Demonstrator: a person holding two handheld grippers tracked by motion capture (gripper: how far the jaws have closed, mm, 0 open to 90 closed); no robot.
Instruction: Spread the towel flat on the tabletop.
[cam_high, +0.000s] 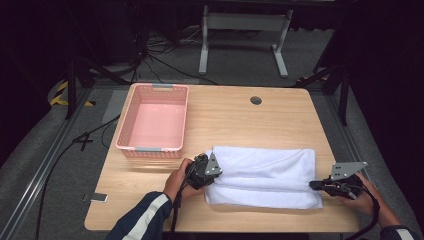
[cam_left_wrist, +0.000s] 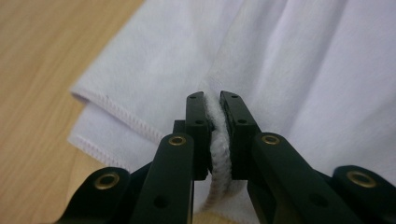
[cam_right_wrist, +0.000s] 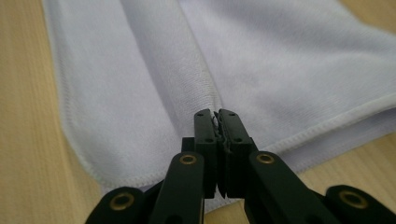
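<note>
Now the white towel (cam_high: 265, 175) lies lengthwise across the table (cam_high: 240, 115), left gripper (cam_high: 214, 176) pinching 1 end, right gripper (cam_high: 313, 185) the opposite. Both jaws clamp thin cloth; pink basket (cam_high: 131, 122) sits beyond the left.

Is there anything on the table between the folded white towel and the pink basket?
Nothing visible. The towel lies right of and nearer than the pink basket, with bare table between them. The left gripper and right gripper each pinch one end of the towel.
</note>
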